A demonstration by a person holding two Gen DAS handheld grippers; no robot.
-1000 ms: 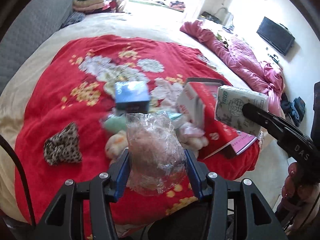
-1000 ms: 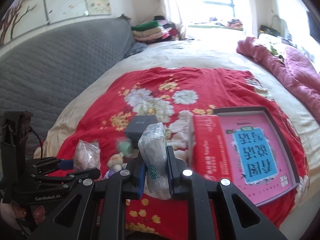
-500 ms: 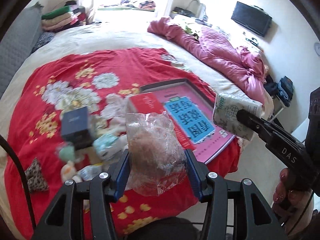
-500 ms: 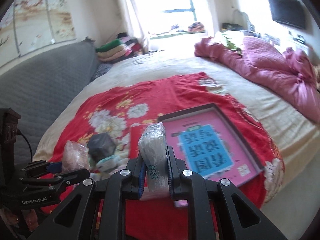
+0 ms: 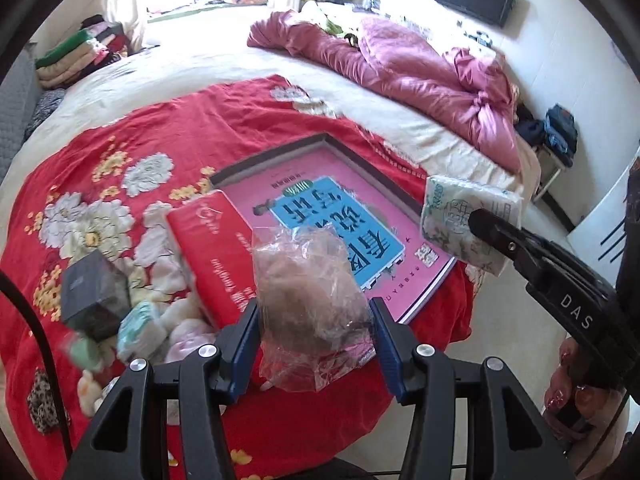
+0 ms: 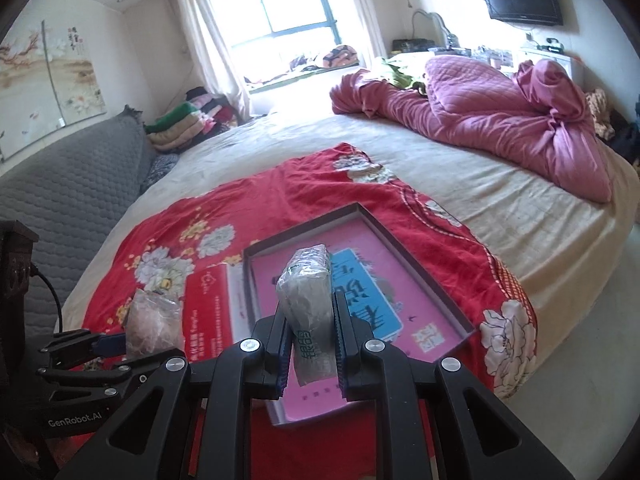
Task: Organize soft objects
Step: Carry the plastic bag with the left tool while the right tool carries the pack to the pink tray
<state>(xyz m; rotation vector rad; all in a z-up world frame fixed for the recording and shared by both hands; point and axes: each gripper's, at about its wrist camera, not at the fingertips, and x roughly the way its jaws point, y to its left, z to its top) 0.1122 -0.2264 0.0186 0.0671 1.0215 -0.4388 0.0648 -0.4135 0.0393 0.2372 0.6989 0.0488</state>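
Note:
My left gripper [image 5: 312, 316] is shut on a clear plastic bag of soft pinkish stuff [image 5: 308, 292], held above the near edge of the red floral blanket [image 5: 160, 132]. My right gripper [image 6: 310, 320] is shut on a tissue pack [image 6: 308, 296] in green-printed wrap, hanging over the shallow box [image 6: 404, 248] with a pink and blue printed bottom. That tissue pack [image 5: 464, 220] also shows at the right of the left wrist view, and the plastic bag [image 6: 154, 320] at the left of the right wrist view. More soft items [image 5: 144, 328] lie in a heap left of the box.
A red carton [image 5: 216, 248] leans at the box's left side, with a dark cube box [image 5: 94, 292] beyond it. A leopard-print pouch [image 5: 42, 408] lies at the blanket's near left. A pink quilt [image 6: 500, 120] is bunched on the far right of the bed. Folded clothes [image 6: 180, 120] are stacked by the window.
Both grippers have swung to the right along the bed, each still gripping its item. The pink box has come under them and the heap of soft items has slid off to the left.

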